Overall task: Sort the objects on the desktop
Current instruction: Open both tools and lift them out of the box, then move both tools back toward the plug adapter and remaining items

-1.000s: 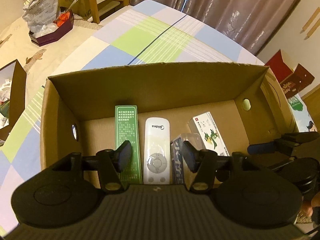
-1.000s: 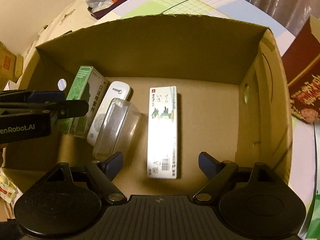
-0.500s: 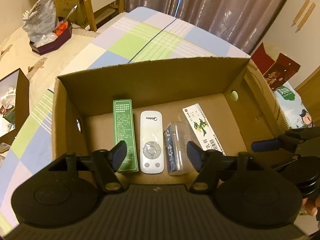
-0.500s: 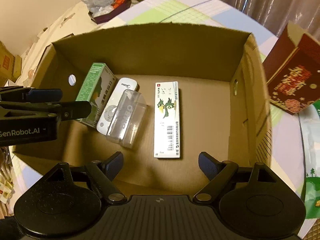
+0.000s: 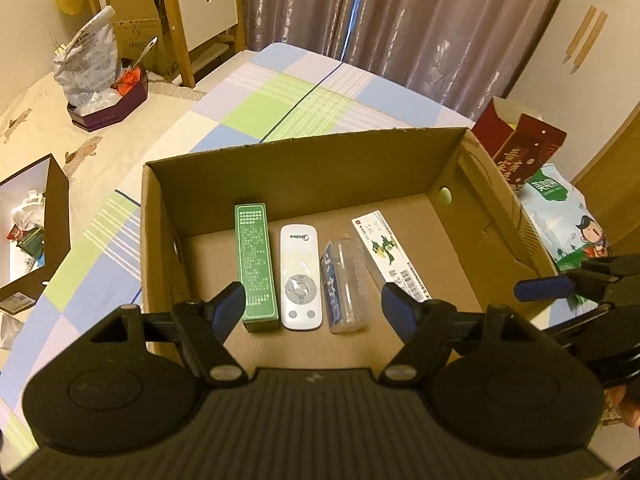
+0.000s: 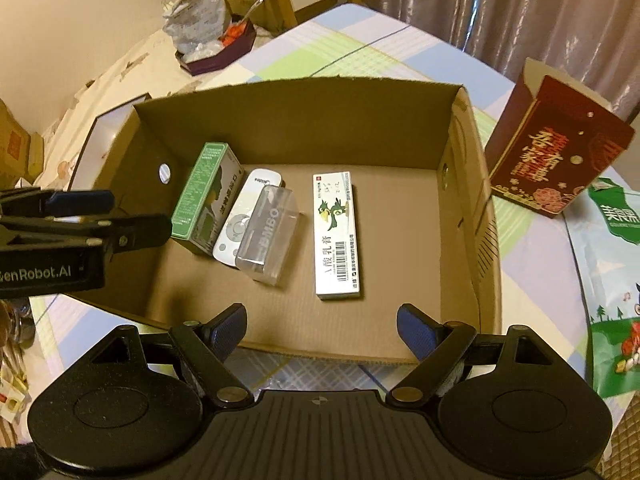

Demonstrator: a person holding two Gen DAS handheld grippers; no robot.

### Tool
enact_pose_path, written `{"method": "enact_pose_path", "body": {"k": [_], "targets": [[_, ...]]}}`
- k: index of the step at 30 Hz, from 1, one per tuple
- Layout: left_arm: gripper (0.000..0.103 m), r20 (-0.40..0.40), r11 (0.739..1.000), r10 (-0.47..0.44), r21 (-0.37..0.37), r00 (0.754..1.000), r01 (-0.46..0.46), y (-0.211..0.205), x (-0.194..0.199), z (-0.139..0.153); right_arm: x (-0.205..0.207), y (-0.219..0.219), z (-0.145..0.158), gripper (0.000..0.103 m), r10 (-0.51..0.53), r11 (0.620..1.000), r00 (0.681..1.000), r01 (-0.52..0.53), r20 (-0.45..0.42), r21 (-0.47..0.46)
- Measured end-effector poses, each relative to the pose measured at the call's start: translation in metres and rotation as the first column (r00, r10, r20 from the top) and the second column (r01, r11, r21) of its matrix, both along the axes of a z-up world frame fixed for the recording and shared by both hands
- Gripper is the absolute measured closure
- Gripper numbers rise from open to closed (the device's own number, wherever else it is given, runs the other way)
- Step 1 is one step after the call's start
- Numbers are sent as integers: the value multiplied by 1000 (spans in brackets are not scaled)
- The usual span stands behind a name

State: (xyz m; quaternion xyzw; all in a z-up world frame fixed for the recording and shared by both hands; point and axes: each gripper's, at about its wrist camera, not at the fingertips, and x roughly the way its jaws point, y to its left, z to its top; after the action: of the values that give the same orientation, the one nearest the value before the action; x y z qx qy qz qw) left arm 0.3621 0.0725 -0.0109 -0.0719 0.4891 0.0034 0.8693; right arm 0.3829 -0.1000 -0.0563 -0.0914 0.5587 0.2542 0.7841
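Probably a home: curtains [image 5: 420, 20], checked tablecloth [image 5: 280, 100].

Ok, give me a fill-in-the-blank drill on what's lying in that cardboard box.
1. The cardboard box holds ____ items side by side.
2. The white remote lies between the clear plastic case and the ____ carton.
3. The white carton with the bird picture lies nearest the box wall on the side of the ____ gift box.
4. Between the fingers of the right claw there is ____.

Missing words: four; green; red; nothing

Both grippers have lifted above the cardboard box [image 5: 304, 168] (left gripper [image 5: 312, 306] fingers opening, empty)
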Motion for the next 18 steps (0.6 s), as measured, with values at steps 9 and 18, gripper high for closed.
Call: {"method": "enact_pose_path", "body": {"k": [9, 18], "targets": [[28, 40, 1000, -2, 2, 999, 2, -3, -29, 19, -25, -8, 24, 18, -17, 999, 999, 15, 51, 36], [26, 101, 1000, -25, 18, 995, 24, -9, -67, 41, -59, -27, 49, 18, -38, 996, 994, 30, 100, 78]]}}
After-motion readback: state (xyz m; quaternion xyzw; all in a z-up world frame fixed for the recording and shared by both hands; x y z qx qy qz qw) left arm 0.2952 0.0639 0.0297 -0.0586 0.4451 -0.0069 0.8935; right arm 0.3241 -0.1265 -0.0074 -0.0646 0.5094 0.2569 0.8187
